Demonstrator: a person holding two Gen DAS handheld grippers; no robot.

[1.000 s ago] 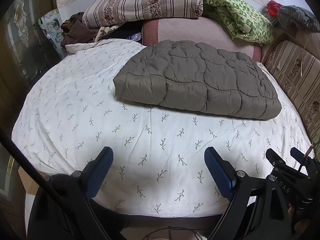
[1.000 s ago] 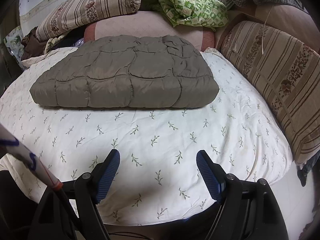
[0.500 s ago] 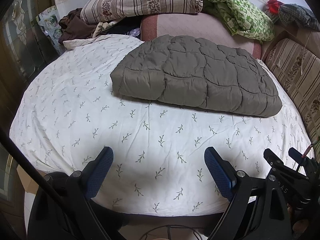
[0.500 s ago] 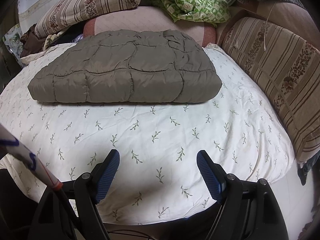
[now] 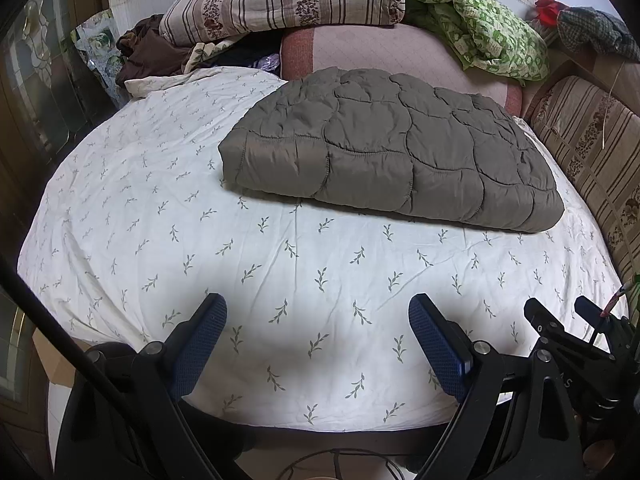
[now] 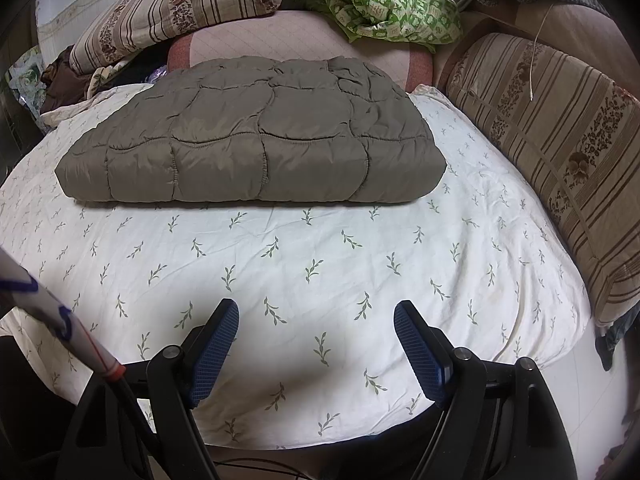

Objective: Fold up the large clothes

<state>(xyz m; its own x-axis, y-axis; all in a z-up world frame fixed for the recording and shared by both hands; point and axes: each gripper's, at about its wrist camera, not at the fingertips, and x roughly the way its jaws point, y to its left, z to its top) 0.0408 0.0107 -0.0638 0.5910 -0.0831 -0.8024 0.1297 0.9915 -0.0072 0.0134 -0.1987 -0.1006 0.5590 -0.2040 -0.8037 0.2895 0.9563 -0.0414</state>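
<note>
On bed sheet [image 6: 320,248]: grey-brown quilted garment [image 6: 256,140], folded flat, puffy rectangle.

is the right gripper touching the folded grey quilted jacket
Apart. In the right wrist view the right gripper stands open and empty near the bed's front edge, with a wide strip of bare leaf-print sheet between its fingertips and the folded jacket.

Black claws [image 5: 318,308], ribbed blue pads [image 6: 416,344]
</note>
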